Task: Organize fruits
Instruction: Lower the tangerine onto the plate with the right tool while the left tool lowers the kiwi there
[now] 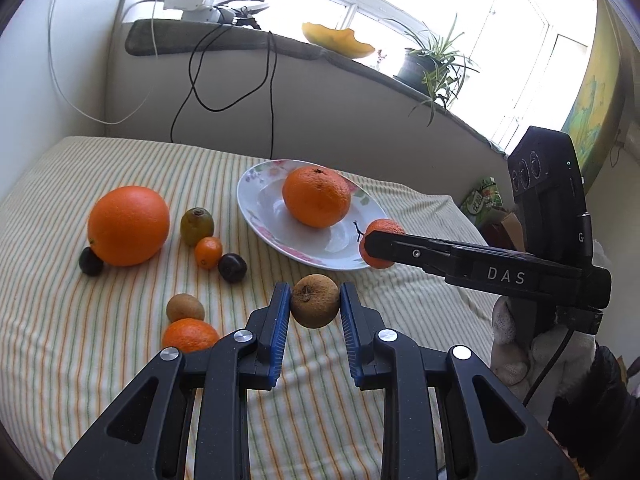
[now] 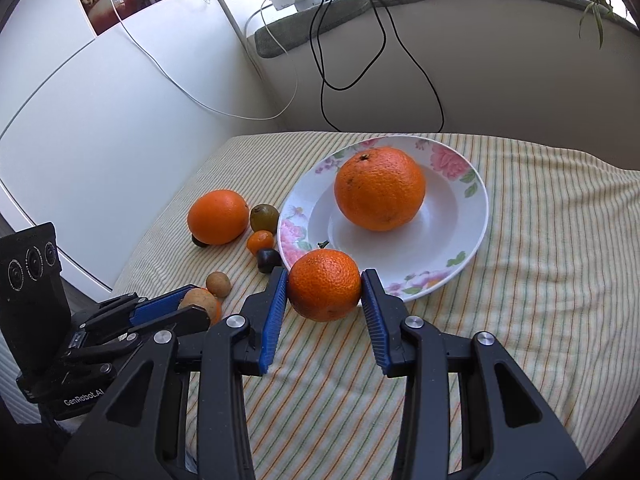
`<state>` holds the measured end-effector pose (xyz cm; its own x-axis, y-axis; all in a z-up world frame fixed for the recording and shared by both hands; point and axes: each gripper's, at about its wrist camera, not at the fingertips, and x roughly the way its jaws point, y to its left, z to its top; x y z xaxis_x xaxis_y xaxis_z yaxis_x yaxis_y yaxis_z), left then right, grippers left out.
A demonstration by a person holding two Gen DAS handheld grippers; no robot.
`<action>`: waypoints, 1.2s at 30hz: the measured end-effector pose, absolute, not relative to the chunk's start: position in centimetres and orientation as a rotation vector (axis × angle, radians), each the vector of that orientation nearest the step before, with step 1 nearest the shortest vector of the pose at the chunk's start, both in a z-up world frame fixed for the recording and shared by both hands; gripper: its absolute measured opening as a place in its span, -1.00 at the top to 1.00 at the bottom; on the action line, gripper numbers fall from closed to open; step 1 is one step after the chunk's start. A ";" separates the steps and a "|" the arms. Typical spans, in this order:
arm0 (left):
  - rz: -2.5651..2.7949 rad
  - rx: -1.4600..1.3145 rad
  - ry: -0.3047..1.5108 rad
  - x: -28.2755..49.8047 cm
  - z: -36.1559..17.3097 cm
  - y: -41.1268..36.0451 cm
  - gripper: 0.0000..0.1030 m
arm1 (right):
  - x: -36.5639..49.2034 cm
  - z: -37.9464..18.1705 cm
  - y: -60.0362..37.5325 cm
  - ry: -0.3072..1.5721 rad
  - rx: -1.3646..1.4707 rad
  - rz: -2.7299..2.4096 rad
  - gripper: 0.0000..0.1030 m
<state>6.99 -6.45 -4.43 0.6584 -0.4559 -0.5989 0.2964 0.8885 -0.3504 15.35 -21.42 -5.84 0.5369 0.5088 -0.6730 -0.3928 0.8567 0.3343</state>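
Holding two fruits at once, I have my left tool clamped on a dull brown, wrinkled round fruit, and my right tool clamped on a small pebbly-skinned tangerine. Both seem lifted off the striped yellow-and-white cloth covering the counter, though I cannot be sure of the gap. Each grip is across the fruit's middle, I judge so it cannot roll out.

The tangerine hangs at the near rim of the white floral-edged plate, where one big orange already sits toward the back; the bare front half of the dish leaves room to set mine down without a knock.

Left of the plate, loose fruits wait on the cloth: a large orange, a greenish-yellow oval fruit, a tiny kumquat-like orange fruit, two dark plum-like fruits, a small tan round fruit and another tangerine by my left tool. The cloth to the right of the plate lies open; my right tool's arm crosses the plate's near edge, so my left hand's path in looks tighter.
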 end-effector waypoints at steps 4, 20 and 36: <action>-0.450 -0.216 0.741 8.0 -4.4 -8.3 0.54 | 16.2 -5.8 -22.8 0.846 0.149 0.515 0.24; -0.470 -0.175 0.756 11.3 -5.0 -12.9 0.54 | 20.4 -6.4 -26.0 0.847 0.156 0.470 0.24; -0.462 -0.137 0.783 14.1 -6.4 -15.9 0.54 | 22.9 -7.3 -26.2 0.872 0.177 0.488 0.24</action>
